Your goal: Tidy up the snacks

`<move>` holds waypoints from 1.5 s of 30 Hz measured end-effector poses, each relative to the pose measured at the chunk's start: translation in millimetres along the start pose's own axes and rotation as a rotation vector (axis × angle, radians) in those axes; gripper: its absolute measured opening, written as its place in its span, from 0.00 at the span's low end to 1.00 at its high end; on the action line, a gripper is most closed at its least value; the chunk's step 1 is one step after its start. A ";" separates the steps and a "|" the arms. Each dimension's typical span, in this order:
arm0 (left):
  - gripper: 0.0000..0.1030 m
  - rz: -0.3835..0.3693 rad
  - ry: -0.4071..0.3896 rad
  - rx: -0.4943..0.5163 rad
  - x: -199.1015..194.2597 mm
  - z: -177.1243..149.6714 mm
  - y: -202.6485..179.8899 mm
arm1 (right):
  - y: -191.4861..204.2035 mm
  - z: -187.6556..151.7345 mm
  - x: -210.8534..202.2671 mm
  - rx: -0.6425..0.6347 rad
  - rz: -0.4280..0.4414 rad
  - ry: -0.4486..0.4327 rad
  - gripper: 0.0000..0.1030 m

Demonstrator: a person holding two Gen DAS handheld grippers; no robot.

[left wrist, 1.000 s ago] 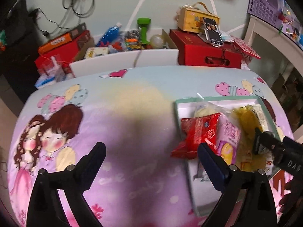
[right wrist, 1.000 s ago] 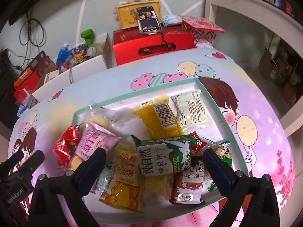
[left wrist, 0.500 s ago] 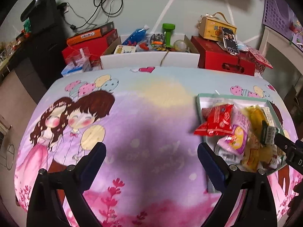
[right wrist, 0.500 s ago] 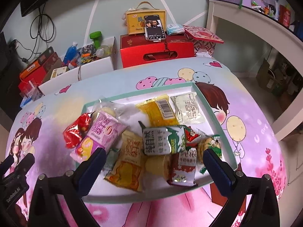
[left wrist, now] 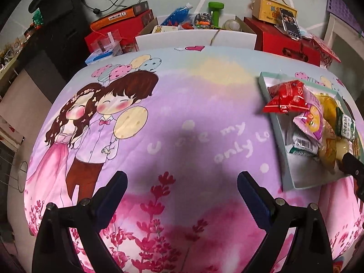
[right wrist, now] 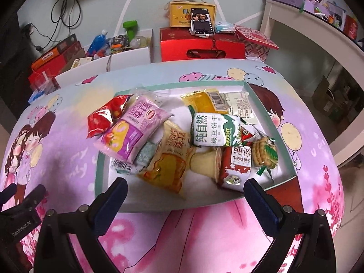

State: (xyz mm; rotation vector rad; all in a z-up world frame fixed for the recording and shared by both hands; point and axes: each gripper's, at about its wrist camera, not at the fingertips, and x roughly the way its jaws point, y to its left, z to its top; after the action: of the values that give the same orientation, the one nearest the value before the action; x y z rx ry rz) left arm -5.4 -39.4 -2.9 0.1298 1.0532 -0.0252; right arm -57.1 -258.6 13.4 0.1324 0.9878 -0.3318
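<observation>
Two grippers are up and both are released, jaws spread wide with nothing between them. Your left gripper (left wrist: 182,187) hovers level over the bare pink-and-purple cartoon cover of the bench (left wrist: 182,118), pointing straight ahead, with the tray (left wrist: 276,134) well off to its right. Your right gripper (right wrist: 185,191) hangs just above the near edge of that tray (right wrist: 99,159), aimed forward along it, jaws either side of the pile. The snacks lie heaped in the tray: a red packet (right wrist: 105,117) hanging over the left rim, a purple packet (right wrist: 133,132) leaning on it, an orange bread packet (right wrist: 169,166) nearest the jaws, a green-and-white biscuit pack (right wrist: 215,130) in the middle, and a red milk-biscuit pack (right wrist: 237,166) toward the right. Beyond the bench stands a red box (right wrist: 200,46) with a phone (right wrist: 202,20) propped on top.
</observation>
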 end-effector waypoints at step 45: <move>0.94 -0.032 0.110 0.002 26.6 -1.2 -2.7 | 14.0 -10.9 25.3 -0.062 -0.007 0.060 1.00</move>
State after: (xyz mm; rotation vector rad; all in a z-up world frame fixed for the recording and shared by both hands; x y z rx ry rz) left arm 6.5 -40.7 -26.8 0.1173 1.1652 -0.0483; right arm -48.3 -248.0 -14.2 0.0827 1.0575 -0.3044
